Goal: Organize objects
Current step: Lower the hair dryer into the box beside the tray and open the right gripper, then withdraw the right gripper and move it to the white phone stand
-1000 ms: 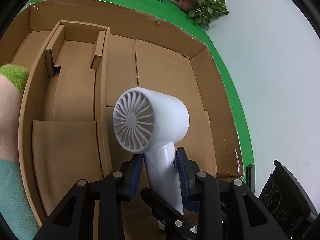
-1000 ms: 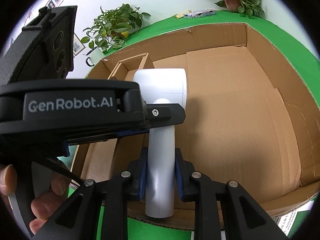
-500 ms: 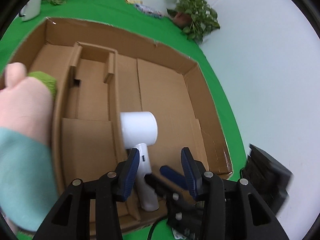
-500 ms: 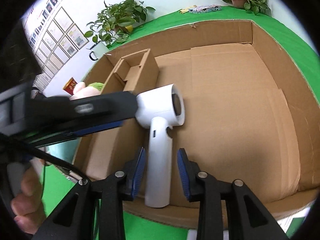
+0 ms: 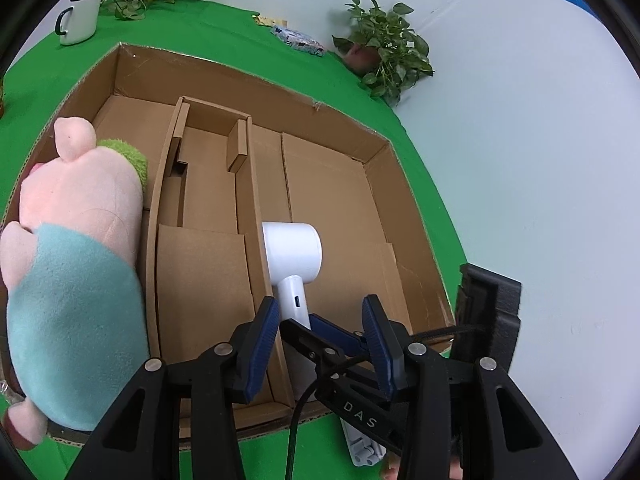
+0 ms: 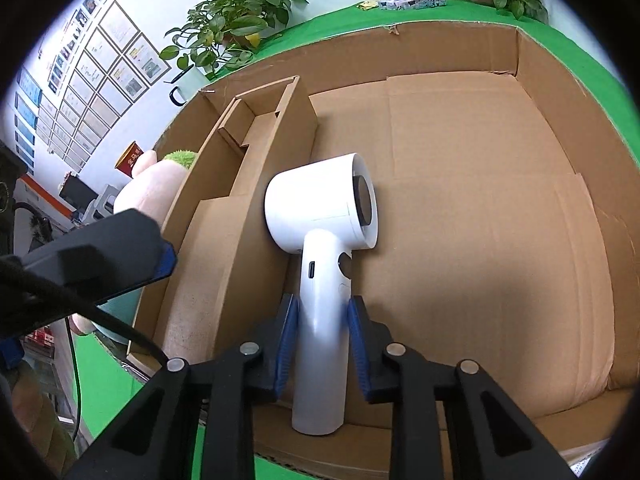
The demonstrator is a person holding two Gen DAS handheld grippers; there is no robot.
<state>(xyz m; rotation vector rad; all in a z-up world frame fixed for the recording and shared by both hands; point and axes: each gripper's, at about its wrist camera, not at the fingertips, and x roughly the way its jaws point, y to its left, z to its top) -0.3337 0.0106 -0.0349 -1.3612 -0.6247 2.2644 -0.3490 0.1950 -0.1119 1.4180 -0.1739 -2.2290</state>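
A white hand-held fan (image 6: 320,216) lies inside the large cardboard box (image 6: 480,48), next to its inner divider. My right gripper (image 6: 320,320) is shut on the fan's handle. The fan also shows in the left wrist view (image 5: 294,254). My left gripper (image 5: 320,320) is open and empty, held above the box's near edge, above the right gripper's arm. A pink plush pig (image 5: 76,240) in a teal shirt lies in the box's left compartment.
A cardboard insert (image 5: 200,208) with narrow compartments divides the box. The box stands on a green table (image 5: 200,28). A white mug (image 5: 78,18), potted plants (image 5: 384,48) and a small packet (image 5: 298,40) sit beyond it.
My left gripper let go of the fan's handle, opened and pulled back and up. The right gripper lowered the fan into the box, where it now lies flat.
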